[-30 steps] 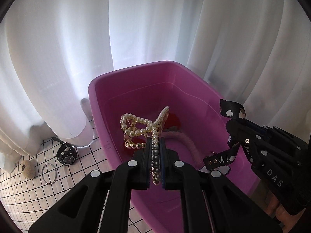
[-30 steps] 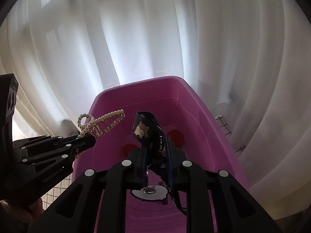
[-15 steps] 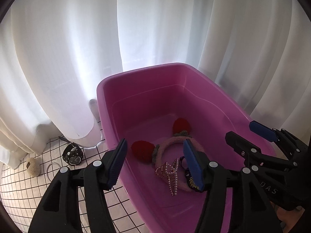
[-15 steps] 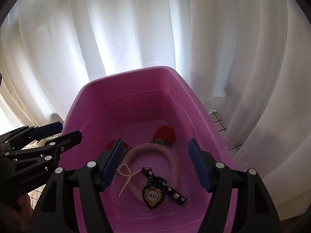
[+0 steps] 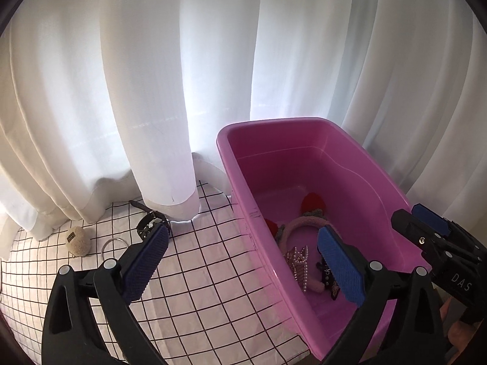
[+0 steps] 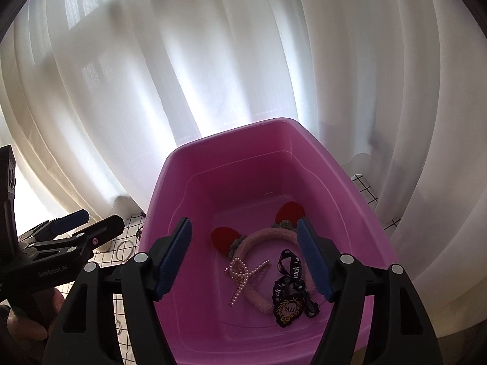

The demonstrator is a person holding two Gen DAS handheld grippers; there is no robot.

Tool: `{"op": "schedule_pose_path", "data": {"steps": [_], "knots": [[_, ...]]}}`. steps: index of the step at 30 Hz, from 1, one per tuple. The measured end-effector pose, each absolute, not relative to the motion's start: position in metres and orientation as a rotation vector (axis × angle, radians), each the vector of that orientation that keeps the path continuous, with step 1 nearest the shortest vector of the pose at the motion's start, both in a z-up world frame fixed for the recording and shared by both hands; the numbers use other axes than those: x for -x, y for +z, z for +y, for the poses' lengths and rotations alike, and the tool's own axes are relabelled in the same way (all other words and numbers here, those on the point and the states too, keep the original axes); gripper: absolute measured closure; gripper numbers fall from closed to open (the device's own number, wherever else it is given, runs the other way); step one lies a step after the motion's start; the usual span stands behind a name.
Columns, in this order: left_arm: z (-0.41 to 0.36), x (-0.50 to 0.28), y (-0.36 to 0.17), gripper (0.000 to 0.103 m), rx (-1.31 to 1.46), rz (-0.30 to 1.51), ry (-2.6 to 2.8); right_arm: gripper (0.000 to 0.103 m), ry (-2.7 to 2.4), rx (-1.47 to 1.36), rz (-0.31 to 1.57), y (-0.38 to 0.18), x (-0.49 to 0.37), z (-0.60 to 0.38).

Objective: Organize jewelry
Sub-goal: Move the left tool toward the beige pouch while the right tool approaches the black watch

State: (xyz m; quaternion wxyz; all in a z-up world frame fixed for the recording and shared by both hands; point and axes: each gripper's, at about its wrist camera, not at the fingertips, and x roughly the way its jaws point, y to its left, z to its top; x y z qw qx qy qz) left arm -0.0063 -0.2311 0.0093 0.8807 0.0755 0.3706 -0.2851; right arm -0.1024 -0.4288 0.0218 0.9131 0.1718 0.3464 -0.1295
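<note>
A pink plastic bin (image 5: 304, 124) (image 6: 231, 130) stands on a white cloth with a black grid (image 5: 197, 273). Inside it lie a pink headband with red ears (image 6: 268, 234) (image 5: 304, 222), a pearl hair clip (image 6: 243, 273) (image 5: 299, 258) and a black ribbon badge (image 6: 287, 304). My left gripper (image 5: 242, 234) straddles the bin's left wall, its jaws opening with nothing between them. My right gripper (image 6: 243, 223) hangs open above the bin, holding nothing. On the cloth to the left of the bin lie a black watch (image 5: 149, 222), a metal bangle (image 5: 114, 246) and a fuzzy beige charm (image 5: 78, 240).
White curtains (image 5: 152, 91) hang close behind the bin and drape onto the cloth, partly over the watch strap. The other gripper shows at the edge of each view, right (image 5: 426, 222) and left (image 6: 76, 225). A hand holds the left one.
Both grippers opened and dropped their loads: the pearl clip and the black ribbon badge now lie in the bin. The left gripper has swung left, over the bin's wall, toward the cloth.
</note>
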Motion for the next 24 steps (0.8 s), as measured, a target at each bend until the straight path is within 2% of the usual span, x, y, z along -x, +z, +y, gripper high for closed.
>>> {"op": "schedule_pose_path", "data": {"steps": [14,24], "knots": [[-0.077,-0.019,-0.014,0.006,-0.125,0.806,-0.387,0.032,-0.017,-0.285,0.709,0.042,0.047,-0.321],[0.048,-0.08,-0.049,0.006,0.023,0.897,-0.15,0.03,0.098,-0.266,0.788,0.013,-0.008,-0.254]]}}
